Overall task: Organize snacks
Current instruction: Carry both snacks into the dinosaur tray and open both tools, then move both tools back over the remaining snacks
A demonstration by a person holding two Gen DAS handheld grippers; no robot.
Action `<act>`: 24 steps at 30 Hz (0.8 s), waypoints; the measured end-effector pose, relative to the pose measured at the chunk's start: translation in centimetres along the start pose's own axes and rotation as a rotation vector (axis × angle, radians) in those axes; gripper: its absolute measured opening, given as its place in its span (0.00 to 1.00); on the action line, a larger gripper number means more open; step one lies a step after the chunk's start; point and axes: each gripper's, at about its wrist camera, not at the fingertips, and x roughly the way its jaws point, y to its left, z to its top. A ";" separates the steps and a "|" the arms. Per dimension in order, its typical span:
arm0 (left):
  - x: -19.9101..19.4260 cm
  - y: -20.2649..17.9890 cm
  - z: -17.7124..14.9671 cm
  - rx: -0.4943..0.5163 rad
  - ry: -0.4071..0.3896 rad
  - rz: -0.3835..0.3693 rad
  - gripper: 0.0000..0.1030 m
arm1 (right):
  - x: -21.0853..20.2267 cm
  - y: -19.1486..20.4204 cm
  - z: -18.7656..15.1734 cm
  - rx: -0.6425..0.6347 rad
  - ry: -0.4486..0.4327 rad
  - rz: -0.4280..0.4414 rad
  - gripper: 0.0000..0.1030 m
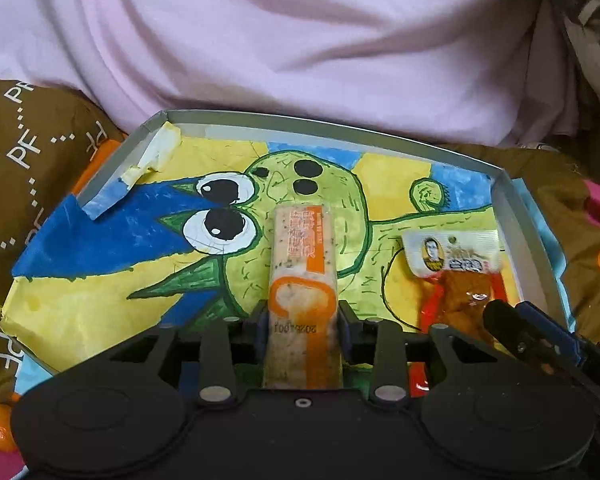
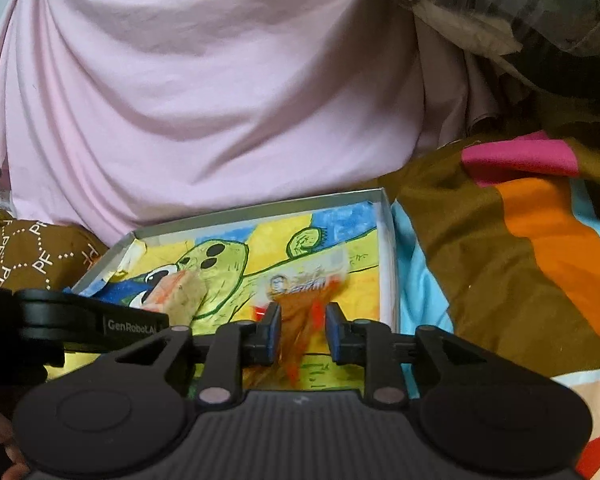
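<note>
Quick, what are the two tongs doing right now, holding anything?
Left tongs: closed on the snack bar.
Right tongs: around the red snack packet, a gap on one side; grip cannot be told.

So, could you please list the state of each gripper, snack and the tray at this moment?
left gripper: shut on the orange-striped snack bar.
orange-striped snack bar: held over the tray, far end pointing away.
right gripper: jaws apart around the red snack packet; contact unclear.
red snack packet: over the tray's right side, blurred in the right wrist view.
tray: lined with a drawing, one corner torn.
</note>
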 end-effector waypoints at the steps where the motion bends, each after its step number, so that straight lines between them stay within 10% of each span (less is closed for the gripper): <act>1: -0.1 0.2 0.1 -0.010 -0.001 0.006 0.38 | -0.1 0.1 0.0 -0.004 -0.003 -0.001 0.31; 11: -3.7 2.7 0.4 -0.068 -0.066 0.040 0.85 | -3.3 1.2 1.5 -0.051 -0.082 -0.023 0.88; 24: -12.6 5.4 -1.3 -0.082 -0.150 0.058 0.99 | -12.2 3.7 3.6 -0.052 -0.209 -0.007 1.00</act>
